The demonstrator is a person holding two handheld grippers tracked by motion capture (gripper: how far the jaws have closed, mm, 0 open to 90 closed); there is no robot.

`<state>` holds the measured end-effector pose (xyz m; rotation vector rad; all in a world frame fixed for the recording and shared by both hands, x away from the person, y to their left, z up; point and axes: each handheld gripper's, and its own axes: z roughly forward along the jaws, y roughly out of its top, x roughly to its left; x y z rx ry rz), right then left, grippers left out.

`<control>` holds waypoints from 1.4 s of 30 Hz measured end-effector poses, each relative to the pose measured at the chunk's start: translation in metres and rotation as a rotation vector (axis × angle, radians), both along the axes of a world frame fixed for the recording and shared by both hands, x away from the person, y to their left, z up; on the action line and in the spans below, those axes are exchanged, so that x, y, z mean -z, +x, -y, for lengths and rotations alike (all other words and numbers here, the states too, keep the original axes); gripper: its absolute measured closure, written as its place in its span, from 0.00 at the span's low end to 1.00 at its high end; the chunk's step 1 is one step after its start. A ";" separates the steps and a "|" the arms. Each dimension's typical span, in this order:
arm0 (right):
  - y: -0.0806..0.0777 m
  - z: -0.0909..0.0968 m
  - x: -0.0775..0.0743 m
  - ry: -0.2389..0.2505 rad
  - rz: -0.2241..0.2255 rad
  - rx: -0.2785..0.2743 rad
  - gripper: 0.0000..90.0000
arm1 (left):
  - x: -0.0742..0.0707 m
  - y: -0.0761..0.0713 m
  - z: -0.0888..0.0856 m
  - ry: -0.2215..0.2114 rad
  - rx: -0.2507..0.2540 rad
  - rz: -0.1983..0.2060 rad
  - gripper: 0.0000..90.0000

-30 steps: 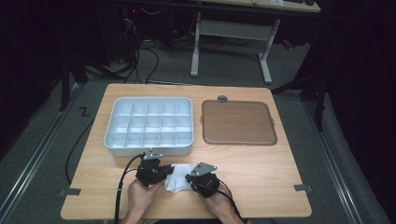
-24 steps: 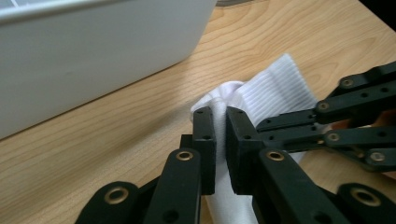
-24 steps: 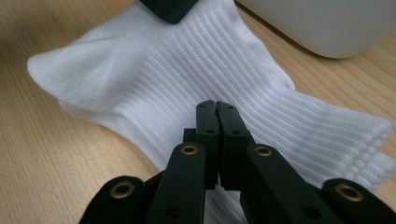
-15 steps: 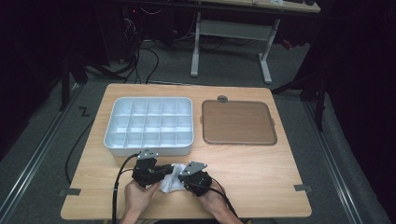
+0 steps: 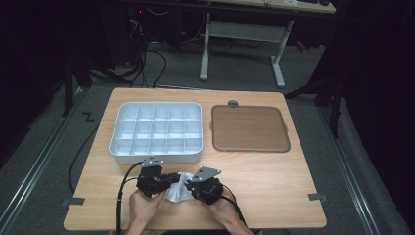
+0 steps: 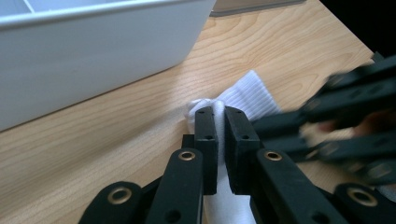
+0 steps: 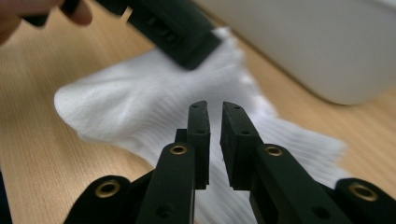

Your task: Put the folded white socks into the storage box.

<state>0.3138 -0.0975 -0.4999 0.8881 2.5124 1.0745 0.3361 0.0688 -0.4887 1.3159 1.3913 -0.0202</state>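
A white ribbed sock [image 7: 154,112] lies crumpled at lower centre of the wooden table [image 5: 274,176]. The left gripper [image 6: 218,114] pinches a fold of it; the right gripper [image 7: 214,108] has just been opening, a narrow gap showing above the sock.

my right gripper [image 5: 192,185] has slid in toward the left one, from a spot further right on the light wooden table [image 5: 274,181] to just beside it. its jaws have just been opening a little; in the right gripper view they stand slightly apart above the crumpled white ribbed sock [image 7: 140,107], nothing between them. i've tightened the left gripper [image 6: 219,116] onto a fold of that sock.
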 end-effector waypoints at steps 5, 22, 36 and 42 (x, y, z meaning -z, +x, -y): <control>-0.003 0.028 -0.011 0.008 0.022 0.090 0.86 | 0.001 0.000 0.000 0.005 -0.007 0.002 0.94; 0.013 0.046 0.015 0.005 -0.076 0.167 0.77 | -0.003 -0.002 0.004 0.000 0.011 0.004 0.94; 0.016 0.038 0.018 0.007 -0.078 0.150 0.83 | -0.012 -0.001 0.013 -0.022 0.035 0.017 0.94; 0.014 0.033 0.019 0.017 -0.074 0.143 0.83 | -0.012 0.001 0.016 -0.036 0.038 0.003 0.94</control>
